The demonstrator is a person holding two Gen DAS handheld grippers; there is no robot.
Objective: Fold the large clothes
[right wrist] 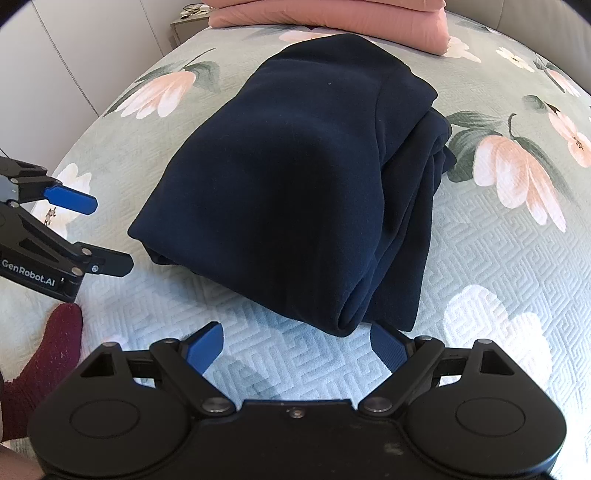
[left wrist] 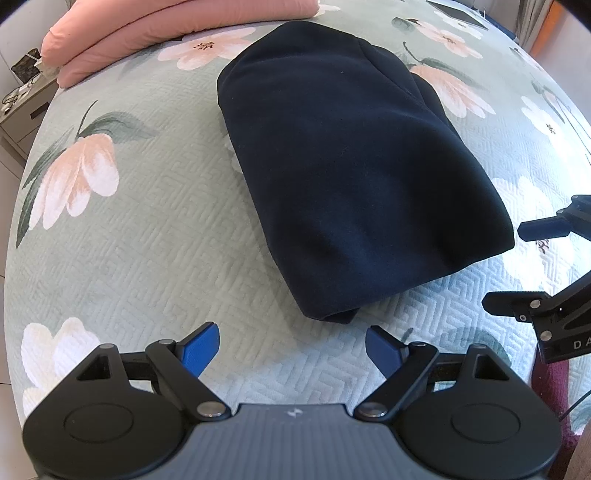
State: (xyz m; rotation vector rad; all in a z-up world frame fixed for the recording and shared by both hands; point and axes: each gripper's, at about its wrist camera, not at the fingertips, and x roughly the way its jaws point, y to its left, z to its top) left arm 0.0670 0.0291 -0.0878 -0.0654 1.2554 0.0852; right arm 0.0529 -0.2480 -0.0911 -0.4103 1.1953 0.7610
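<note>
A dark navy garment (left wrist: 351, 162) lies folded into a compact bundle on the floral green bedspread (left wrist: 147, 240). It also shows in the right wrist view (right wrist: 295, 177), with stacked folded edges on its right side. My left gripper (left wrist: 291, 350) is open and empty, just short of the bundle's near corner. My right gripper (right wrist: 295, 350) is open and empty, its right fingertip close to the bundle's near edge. The right gripper shows at the right edge of the left wrist view (left wrist: 517, 266), and the left gripper shows at the left of the right wrist view (right wrist: 110, 236), both open.
A folded pink blanket (left wrist: 147, 33) lies at the far end of the bed, also in the right wrist view (right wrist: 332, 18). A bedside cabinet (left wrist: 22, 107) stands off the bed's far left. A grey flat item (left wrist: 458, 13) lies at the far right. A dark red sleeve (right wrist: 44, 354) is nearby.
</note>
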